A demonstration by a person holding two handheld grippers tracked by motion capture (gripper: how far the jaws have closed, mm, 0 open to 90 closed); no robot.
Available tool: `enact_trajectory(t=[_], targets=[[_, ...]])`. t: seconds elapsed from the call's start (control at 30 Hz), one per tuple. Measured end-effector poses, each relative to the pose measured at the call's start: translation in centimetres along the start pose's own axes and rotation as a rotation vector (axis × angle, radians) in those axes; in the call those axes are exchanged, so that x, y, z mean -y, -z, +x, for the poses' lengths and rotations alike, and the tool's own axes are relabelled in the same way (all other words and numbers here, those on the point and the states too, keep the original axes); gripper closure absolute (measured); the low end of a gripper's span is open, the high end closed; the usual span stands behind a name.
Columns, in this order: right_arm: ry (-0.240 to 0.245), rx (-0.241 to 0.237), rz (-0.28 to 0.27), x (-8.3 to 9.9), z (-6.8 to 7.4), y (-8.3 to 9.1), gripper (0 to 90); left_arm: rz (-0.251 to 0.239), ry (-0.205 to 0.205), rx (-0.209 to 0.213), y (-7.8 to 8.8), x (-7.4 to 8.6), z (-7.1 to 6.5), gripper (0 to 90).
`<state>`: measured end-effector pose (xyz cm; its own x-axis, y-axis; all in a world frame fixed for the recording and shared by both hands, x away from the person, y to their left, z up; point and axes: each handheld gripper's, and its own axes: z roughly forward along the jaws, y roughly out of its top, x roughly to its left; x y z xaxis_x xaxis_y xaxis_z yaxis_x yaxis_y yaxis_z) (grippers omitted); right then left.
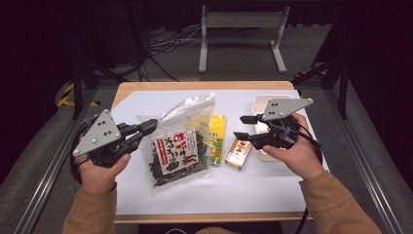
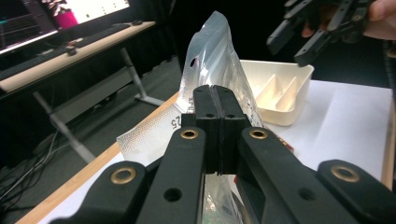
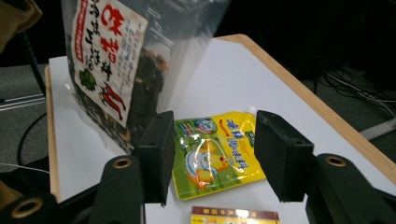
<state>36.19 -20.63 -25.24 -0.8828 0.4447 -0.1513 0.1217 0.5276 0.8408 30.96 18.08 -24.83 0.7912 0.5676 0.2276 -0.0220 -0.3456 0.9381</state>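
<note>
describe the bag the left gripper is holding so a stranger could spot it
On the white sheet covering the table, look left of centre, by the left gripper. The clear bag holds dark dried contents, with a white label in red lettering; its neighbours are opaque.

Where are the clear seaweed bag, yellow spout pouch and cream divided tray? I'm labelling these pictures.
clear seaweed bag (image 1: 178, 153): high view, printed label.
yellow spout pouch (image 3: 212, 149): right gripper view, front panel.
cream divided tray (image 2: 299, 100): left gripper view, outer wall.
</note>
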Motion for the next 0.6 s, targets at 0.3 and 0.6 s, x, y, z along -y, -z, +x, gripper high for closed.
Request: enact_trajectory(t=[0.3, 0.6], targets=[[-0.008, -0.087, 0.043, -2.0, -0.4, -2.4, 37.6, -0.01, -0.034, 0.055, -1.6, -0.1, -0.9, 90.0], [0.001, -0.141, 0.073, -3.1, -0.2, -4.9, 36.5, -0.023, -0.057, 0.081, -2.2, -0.3, -1.7, 90.0]])
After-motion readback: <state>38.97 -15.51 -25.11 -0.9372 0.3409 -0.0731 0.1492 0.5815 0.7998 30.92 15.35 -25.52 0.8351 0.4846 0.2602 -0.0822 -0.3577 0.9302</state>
